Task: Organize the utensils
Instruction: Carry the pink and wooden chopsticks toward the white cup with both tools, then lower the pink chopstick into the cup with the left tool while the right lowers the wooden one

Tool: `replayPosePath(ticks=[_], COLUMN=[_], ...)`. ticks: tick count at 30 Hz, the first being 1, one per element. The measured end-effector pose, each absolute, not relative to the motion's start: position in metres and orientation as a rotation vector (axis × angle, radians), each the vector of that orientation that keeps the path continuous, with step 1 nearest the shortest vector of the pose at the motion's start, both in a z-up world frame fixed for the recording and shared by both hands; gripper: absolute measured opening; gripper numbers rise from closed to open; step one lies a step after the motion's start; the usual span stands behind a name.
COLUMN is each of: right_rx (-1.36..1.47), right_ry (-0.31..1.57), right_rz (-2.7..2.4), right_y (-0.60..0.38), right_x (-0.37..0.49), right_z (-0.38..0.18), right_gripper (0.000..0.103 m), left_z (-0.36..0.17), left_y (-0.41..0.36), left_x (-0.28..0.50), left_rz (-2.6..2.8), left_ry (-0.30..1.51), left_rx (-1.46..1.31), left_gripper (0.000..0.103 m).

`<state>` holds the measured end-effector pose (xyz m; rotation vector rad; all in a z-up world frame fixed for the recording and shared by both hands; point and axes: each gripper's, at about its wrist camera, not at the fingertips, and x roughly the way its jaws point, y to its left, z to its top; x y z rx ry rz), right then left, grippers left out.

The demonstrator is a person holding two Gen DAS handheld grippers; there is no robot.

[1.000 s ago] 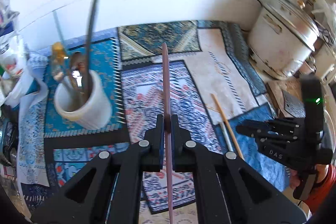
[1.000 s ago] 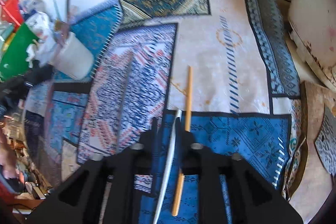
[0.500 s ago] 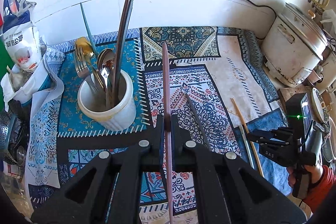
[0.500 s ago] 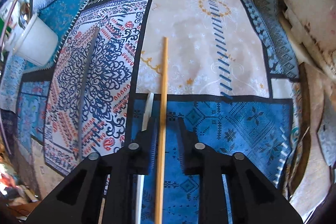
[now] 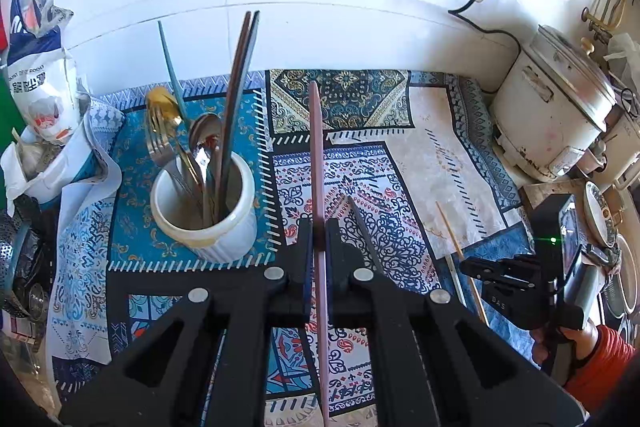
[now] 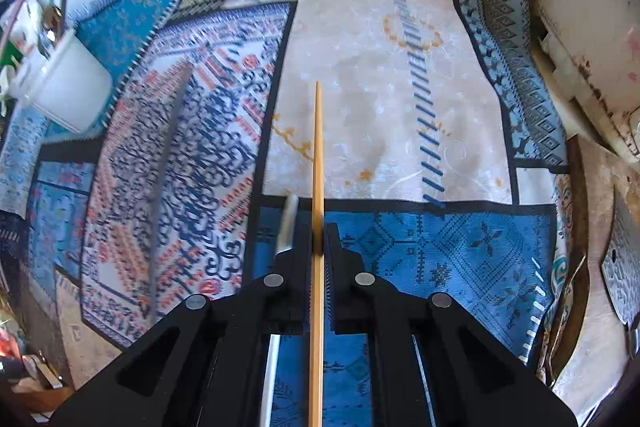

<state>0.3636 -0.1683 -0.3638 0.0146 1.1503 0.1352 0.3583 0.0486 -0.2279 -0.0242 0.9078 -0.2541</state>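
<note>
I count one white holder cup (image 5: 208, 215) on the patterned cloth (image 5: 440, 155), carrying about two forks, two spoons, a teal stick and a pair of dark chopsticks. Loose on the cloth lie three more sticks: a grey one (image 5: 362, 227), a pale silver one (image 6: 289, 227) and a wooden chopstick (image 6: 318, 163). A pink chopstick (image 5: 315, 147) makes a fourth. A worn rice cooker (image 5: 556, 111) sits at the tabletop's right edge, a food bag (image 5: 36, 75) at the left. My left gripper (image 5: 319, 235) has its jaws clenched on the pink chopstick, to the right of the cup. My right gripper (image 6: 319, 239) has its jaws clamped on the wooden chopstick, low over the blue patch, the silver stick just beside its left finger.
</note>
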Motion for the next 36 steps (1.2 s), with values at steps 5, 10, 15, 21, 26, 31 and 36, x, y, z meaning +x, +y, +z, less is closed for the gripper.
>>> replayPosePath(ticks=[5, 10, 15, 21, 26, 31, 36], right_rx=[0.027, 0.051, 0.048, 0.039, 0.002, -0.001, 0.006], right_ry=[1.084, 0.996, 0.914, 0.851, 0.817, 0.761, 0.684], right_rz=[0.174, 0.237, 0.297, 0.365, 0.416, 0.452, 0.482], right_y=[-0.158, -0.142, -0.116, -0.086, -0.06, -0.045, -0.03], right_x=[0.358, 0.355, 0.359, 0.366, 0.372, 0.376, 0.383], right_z=[-0.34, -0.302, -0.272, -0.249, -0.236, -0.212, -0.18], right_gripper=[0.005, 0.005, 0.005, 0.005, 0.005, 0.005, 0.005], left_z=[-0.217, -0.202, -0.187, -0.168, -0.156, -0.146, -0.144], left_y=[0.063, 0.084, 0.1, 0.118, 0.132, 0.144, 0.154], left_x=[0.359, 0.361, 0.366, 0.373, 0.383, 0.397, 0.42], left_rz=[-0.227, -0.189, -0.159, -0.135, -0.121, -0.102, -0.074], left_ry=[0.876, 0.833, 0.787, 0.727, 0.687, 0.645, 0.593], left_rx=[-0.041, -0.071, -0.089, -0.099, -0.116, -0.139, -0.148], left_gripper=[0.004, 0.004, 0.004, 0.004, 0.004, 0.004, 0.004])
